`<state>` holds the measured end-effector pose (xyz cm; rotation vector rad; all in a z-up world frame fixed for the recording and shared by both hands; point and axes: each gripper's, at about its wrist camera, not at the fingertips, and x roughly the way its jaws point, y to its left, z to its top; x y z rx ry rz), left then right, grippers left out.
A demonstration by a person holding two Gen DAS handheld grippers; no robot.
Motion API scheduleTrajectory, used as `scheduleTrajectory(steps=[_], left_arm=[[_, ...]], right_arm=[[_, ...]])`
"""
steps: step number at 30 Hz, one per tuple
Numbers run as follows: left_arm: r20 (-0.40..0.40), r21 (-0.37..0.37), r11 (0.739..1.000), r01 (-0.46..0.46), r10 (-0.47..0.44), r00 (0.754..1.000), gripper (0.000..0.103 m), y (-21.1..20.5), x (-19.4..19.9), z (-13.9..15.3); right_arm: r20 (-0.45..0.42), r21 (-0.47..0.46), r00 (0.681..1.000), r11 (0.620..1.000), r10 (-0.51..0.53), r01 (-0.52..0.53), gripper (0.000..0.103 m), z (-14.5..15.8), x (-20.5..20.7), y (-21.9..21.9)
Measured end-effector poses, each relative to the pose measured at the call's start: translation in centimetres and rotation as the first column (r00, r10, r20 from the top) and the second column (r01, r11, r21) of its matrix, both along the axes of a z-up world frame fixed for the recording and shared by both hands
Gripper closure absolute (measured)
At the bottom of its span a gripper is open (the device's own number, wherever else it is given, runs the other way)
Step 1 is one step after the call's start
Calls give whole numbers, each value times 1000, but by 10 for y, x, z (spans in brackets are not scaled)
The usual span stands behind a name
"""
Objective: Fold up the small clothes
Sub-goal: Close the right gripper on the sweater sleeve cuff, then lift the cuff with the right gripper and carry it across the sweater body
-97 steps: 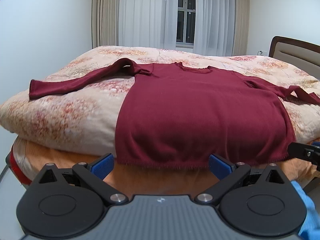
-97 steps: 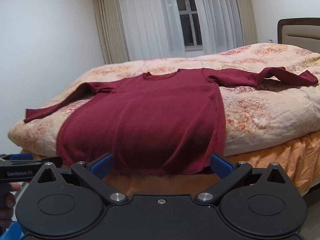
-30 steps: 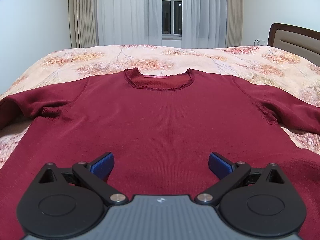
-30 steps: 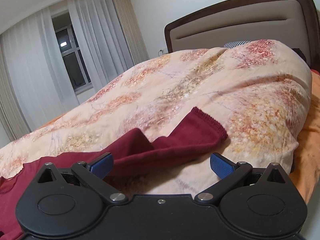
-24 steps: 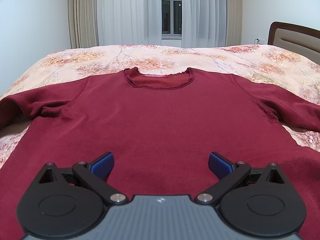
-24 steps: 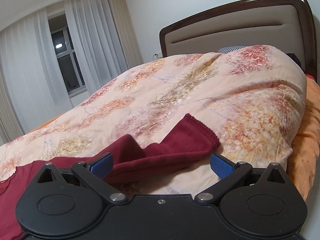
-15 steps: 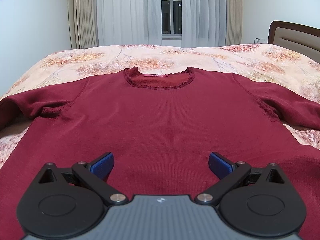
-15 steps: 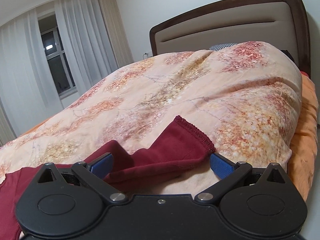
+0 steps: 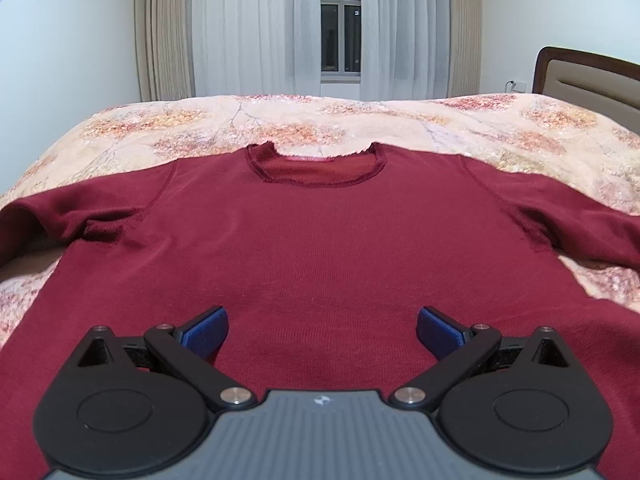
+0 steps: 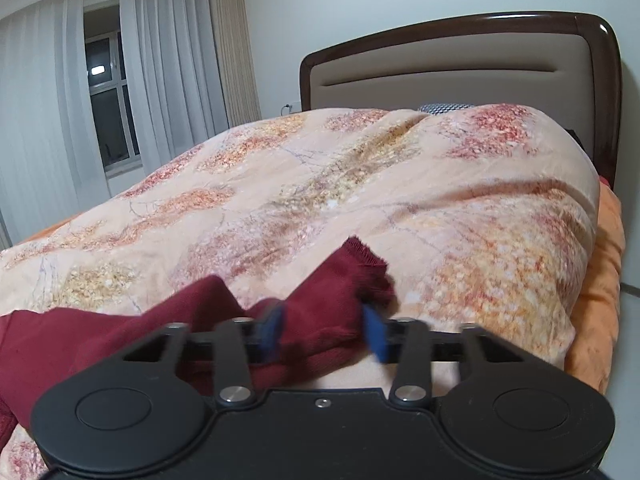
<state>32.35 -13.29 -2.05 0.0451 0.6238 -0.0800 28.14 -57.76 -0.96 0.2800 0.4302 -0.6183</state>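
A dark red long-sleeved sweater (image 9: 320, 240) lies flat, front up, on the bed, neckline (image 9: 316, 170) towards the window. My left gripper (image 9: 322, 332) is open and empty, hovering over the sweater's lower body. In the right wrist view the sweater's right sleeve (image 10: 324, 312) lies on the quilt with its cuff (image 10: 366, 258) bunched up. My right gripper (image 10: 324, 334) has its blue pads (image 10: 272, 332) closed in on the sleeve just behind the cuff; they are motion-blurred.
A peach floral quilt (image 10: 360, 200) covers the bed (image 9: 320, 120). A padded headboard (image 10: 460, 72) with a dark wooden frame stands at the right. An orange sheet (image 10: 604, 248) shows at the bed's edge. Curtains and a window (image 9: 340, 36) are behind.
My right gripper's fingers have closed from wide open onto the sleeve near the cuff, which has bunched up. My left gripper has stayed open over the sweater's body.
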Motion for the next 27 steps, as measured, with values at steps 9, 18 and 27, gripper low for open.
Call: scheduleTrajectory(steps=[9, 18, 27], left_arm=[[25, -17, 1000, 26, -26, 999, 0, 17, -8, 28], [15, -55, 998, -5, 6, 1000, 0, 44, -20, 36], [-25, -145, 989, -14, 11, 1000, 0, 77, -20, 39]], right_arm=[[101, -9, 993, 998, 59, -59, 97, 43, -8, -15], [274, 4, 961, 1000, 25, -27, 97, 101, -26, -30], [242, 37, 969, 997, 60, -71, 97, 98, -4, 0]])
